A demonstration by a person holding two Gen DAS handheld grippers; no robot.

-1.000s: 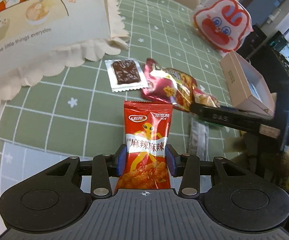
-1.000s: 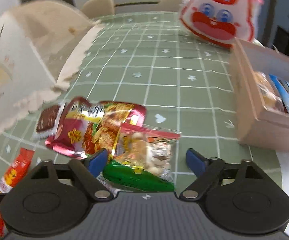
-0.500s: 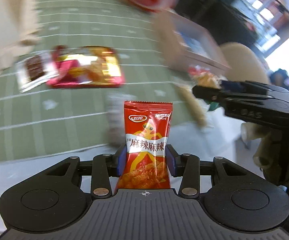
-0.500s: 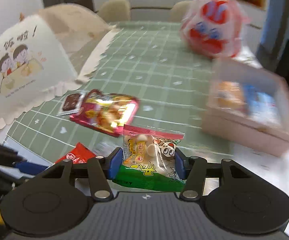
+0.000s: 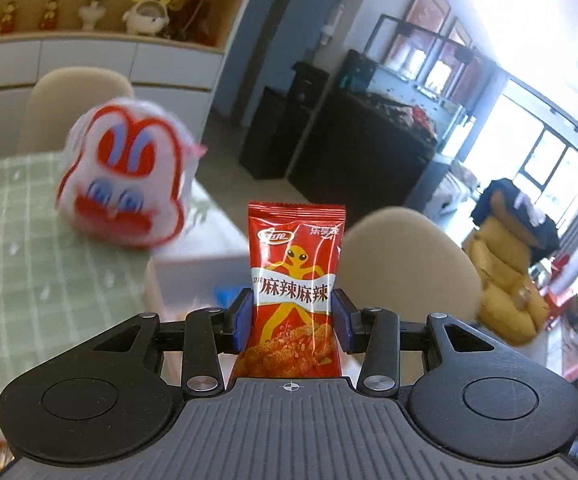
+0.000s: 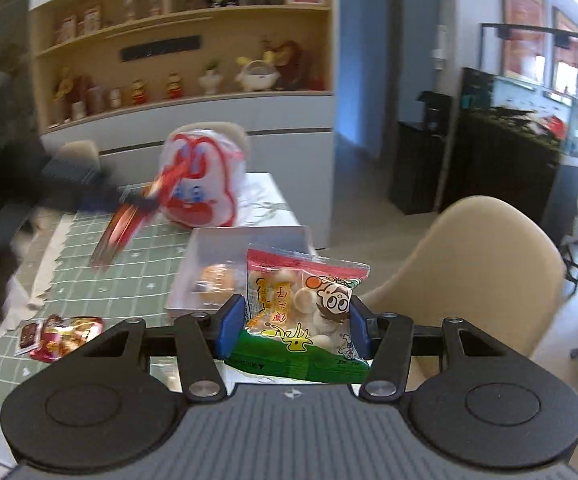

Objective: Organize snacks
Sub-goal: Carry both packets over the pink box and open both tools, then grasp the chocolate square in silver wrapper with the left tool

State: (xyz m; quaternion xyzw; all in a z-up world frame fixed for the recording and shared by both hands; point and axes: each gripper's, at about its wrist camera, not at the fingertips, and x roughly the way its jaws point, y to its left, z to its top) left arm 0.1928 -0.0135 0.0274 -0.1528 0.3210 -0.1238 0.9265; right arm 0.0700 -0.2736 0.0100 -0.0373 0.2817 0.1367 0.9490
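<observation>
Two handheld grippers each carry a snack above a surface [image 6: 101, 280] covered in a green checked cloth. On the left gripper [image 5: 291, 320] the jaws are closed against both sides of a red spicy snack packet [image 5: 294, 292], which stands upright between the blue pads with a yellow figure and Chinese lettering facing the camera. On the right gripper [image 6: 291, 330] the jaws are pressed against a clear biscuit bag [image 6: 303, 312] with a red top strip, a green bottom band and a cartoon face; the bag is tilted slightly. Just beyond that bag, in the right wrist view, a white open box [image 6: 249, 236] sits on the cloth with a round orange snack [image 6: 215, 278] inside. Behind the box stands a white and red cartoon-face bag [image 6: 201, 180]. To the near left on the cloth lie a shiny red and gold packet [image 6: 67, 334] and a small dark brown packet [image 6: 29, 334], touching. A blurred red streak left of the box may be the left gripper's packet. Behind the far edge stands a beige chair [image 6: 465, 272].
</observation>
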